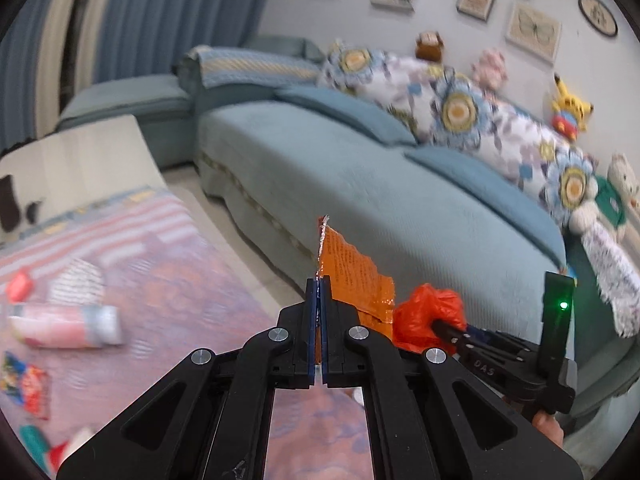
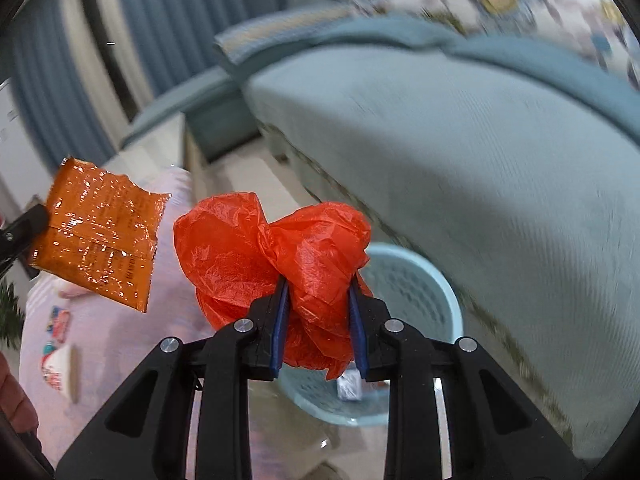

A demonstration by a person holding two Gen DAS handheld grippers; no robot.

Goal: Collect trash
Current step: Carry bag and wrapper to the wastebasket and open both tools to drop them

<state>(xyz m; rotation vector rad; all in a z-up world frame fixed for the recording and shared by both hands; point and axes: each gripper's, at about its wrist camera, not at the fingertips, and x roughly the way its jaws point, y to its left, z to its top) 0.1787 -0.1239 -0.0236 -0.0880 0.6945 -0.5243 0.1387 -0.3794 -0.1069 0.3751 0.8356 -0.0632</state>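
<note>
My left gripper [image 1: 319, 280] is shut on an orange foil wrapper [image 1: 354, 276], which stands up edge-on from its pads; the same wrapper [image 2: 100, 232] shows at the left of the right wrist view. My right gripper [image 2: 318, 284] is shut on a crumpled red plastic bag [image 2: 276, 248], also seen at the right of the left wrist view as a red plastic bag [image 1: 424, 316]. Below and behind the bag stands a light blue basket [image 2: 424, 292] on the floor with a small silver packet [image 2: 349, 386] inside.
A table with a pink patterned cloth [image 1: 160, 280] carries a pink tube [image 1: 64, 326], snack packets [image 1: 28, 388] and a red item [image 1: 19, 286]. A blue sofa [image 1: 360, 184] with floral cushions and soft toys [image 1: 568, 108] runs along the right. A paper cup [image 2: 60, 364] lies on the table.
</note>
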